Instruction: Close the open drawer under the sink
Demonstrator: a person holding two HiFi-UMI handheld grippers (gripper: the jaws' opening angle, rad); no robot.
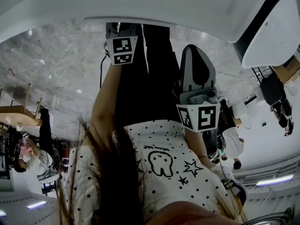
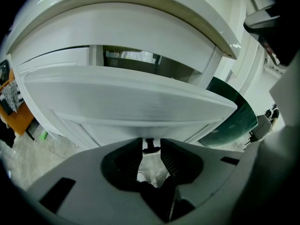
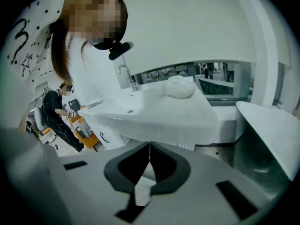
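L gripper (image 2: pixel 151 143) jaws narrow, pinching drawer knob (image 2: pixel 150 147) at drawer (image 2: pixel 126 102) front centre. R gripper (image 3: pixel 149 146) jaws together, empty, facing sink (image 3: pixel 154 112).

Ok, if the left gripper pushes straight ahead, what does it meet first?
The left gripper seems to have its fingers pinching the dark knob. Straight on, it would meet the white drawer front just behind the knob, apparently very close.

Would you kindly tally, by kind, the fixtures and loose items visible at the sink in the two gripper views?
white sink basin: 1
chrome tap: 1
crumpled white cloth: 1
white drawer front: 1
small dark drawer knob: 1
Total: 5
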